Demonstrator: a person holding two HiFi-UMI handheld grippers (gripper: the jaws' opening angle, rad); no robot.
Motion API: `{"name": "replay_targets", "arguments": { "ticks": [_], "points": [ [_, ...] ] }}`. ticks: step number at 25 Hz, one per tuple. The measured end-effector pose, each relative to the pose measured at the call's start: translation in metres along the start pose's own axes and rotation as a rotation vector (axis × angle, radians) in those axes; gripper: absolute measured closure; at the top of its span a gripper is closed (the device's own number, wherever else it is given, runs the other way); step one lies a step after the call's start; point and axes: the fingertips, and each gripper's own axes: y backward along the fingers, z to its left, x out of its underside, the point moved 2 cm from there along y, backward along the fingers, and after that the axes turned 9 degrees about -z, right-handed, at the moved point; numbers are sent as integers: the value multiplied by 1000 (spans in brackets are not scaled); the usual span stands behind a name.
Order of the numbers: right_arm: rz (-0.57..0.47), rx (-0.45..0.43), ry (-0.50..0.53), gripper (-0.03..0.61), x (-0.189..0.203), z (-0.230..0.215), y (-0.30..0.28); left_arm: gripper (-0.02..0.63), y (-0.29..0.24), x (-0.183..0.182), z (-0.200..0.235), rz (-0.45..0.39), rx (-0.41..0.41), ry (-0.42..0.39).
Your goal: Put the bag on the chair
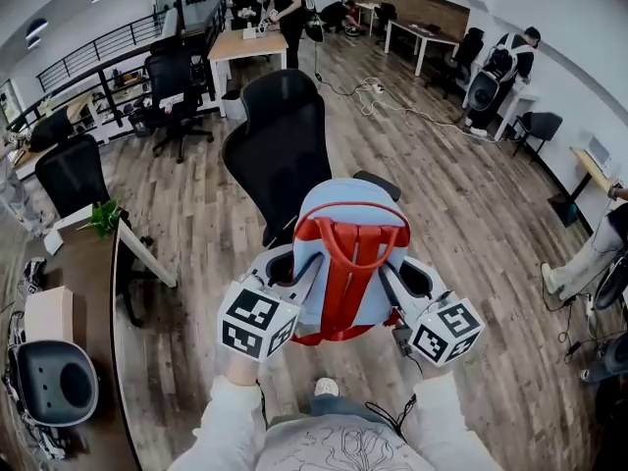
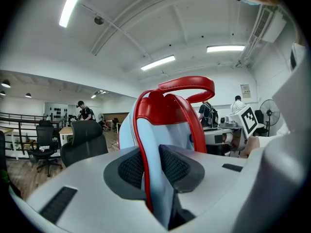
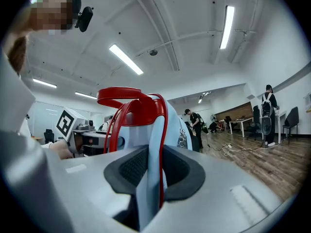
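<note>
Jaws on both my grippers are closed tight on the bag (image 1: 343,209). My left gripper (image 2: 151,154) pinches a blue strap (image 2: 159,188) with a red edge between its dark pads (image 2: 130,169). My right gripper (image 3: 153,161) pinches the strap on the other side the same way. From the head view I see the two grippers side by side, low in front of me, with the bag held up between them. The bag is light blue with red trim. It stands upright, and its red handle (image 2: 187,84) loops over the top. The chair (image 1: 280,140) is black. It is just past the bag, with its tall back facing me. The bag covers the seat from where I look, so I cannot tell if the bag touches it. One armrest (image 1: 378,182) peeks out by the bag's top right. A wood floor (image 1: 461,194) spreads all around, and a desk (image 1: 83,283) sits off to my left.
</note>
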Motion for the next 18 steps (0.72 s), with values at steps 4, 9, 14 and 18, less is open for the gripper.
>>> {"name": "replay_targets", "arguments": {
  "ticks": [4,9,14,18],
  "points": [
    [9,-22,-6,489,3,-28,-21,525,-29,3,14,5,-25,8],
    [22,-31,-7,489,11,-55,-40,525,-55,11,27,17,-41,21],
    [37,-32,-28,489,19,-70,-60,525,-73,16,44,41,-45,26],
    [39,-29,-41,489,21,-92,-70,525,-97,18,51,54,-44,24]
  ]
}}
